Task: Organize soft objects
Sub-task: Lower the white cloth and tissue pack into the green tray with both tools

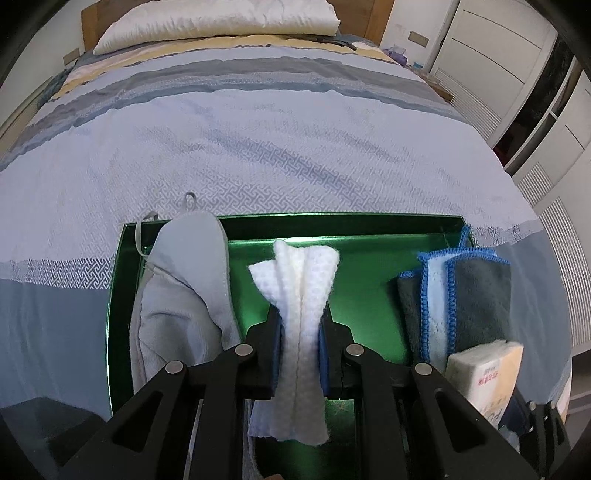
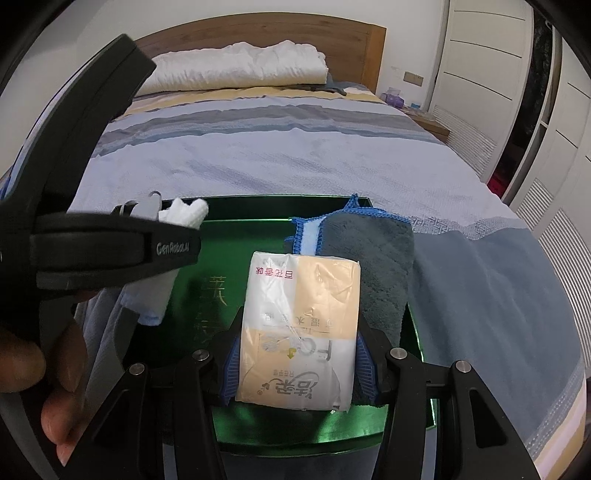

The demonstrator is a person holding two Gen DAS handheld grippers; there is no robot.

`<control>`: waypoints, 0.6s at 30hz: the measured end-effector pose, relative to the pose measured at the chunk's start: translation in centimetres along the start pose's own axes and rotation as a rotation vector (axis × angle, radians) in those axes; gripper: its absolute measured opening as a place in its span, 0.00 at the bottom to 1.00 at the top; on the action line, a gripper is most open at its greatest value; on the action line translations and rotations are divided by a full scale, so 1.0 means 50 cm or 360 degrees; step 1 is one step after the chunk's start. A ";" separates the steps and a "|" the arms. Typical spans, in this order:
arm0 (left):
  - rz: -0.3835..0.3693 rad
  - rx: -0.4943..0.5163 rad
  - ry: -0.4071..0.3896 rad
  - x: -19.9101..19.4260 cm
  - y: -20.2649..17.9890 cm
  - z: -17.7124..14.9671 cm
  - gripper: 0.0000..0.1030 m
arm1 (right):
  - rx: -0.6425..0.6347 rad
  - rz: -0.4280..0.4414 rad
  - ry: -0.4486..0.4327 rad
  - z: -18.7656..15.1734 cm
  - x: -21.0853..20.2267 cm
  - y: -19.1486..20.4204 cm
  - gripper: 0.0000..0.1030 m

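Note:
A green tray point(image 1: 354, 230) lies on the bed. My left gripper point(image 1: 298, 334) is shut on a folded white waffle cloth point(image 1: 299, 295), held over the tray's middle. A light grey towel point(image 1: 184, 288) lies at the tray's left side. A dark grey cloth with blue edging point(image 1: 476, 295) rests at its right. In the right wrist view my right gripper point(image 2: 297, 354) is shut on a tissue pack point(image 2: 299, 328), just left of the dark grey cloth point(image 2: 373, 258) over the tray point(image 2: 255, 210). The left gripper's body point(image 2: 110, 247) and the white cloth point(image 2: 184, 212) show at left.
The tray sits near the foot of a bed with a blue, grey and yellow striped cover point(image 1: 277, 140). A white pillow point(image 1: 221, 22) lies at the wooden headboard. White wardrobe doors point(image 1: 491, 55) stand along the right. A person's hand point(image 2: 44, 369) holds the left gripper.

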State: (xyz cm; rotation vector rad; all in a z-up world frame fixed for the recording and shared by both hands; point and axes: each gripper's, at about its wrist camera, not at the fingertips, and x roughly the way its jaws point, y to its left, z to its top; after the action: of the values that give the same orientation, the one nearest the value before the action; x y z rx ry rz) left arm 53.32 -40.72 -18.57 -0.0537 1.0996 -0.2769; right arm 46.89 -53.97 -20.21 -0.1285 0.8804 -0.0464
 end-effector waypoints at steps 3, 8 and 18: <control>-0.0007 -0.0011 0.0003 -0.001 0.006 -0.007 0.13 | -0.0010 -0.0029 -0.0008 0.006 0.001 -0.005 0.49; 0.0131 -0.0014 -0.0053 -0.024 0.011 -0.009 0.13 | -0.0023 -0.0058 -0.0033 0.024 -0.003 -0.013 0.49; 0.0152 -0.0012 -0.0052 -0.039 0.010 -0.042 0.13 | -0.0051 -0.0178 -0.0046 0.075 0.002 -0.030 0.49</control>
State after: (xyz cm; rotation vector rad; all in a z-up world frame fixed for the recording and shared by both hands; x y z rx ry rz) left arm 50.72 -39.57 -17.94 -0.0123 1.0674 -0.1855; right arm 49.87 -55.14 -17.75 -0.2078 0.8447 -0.1348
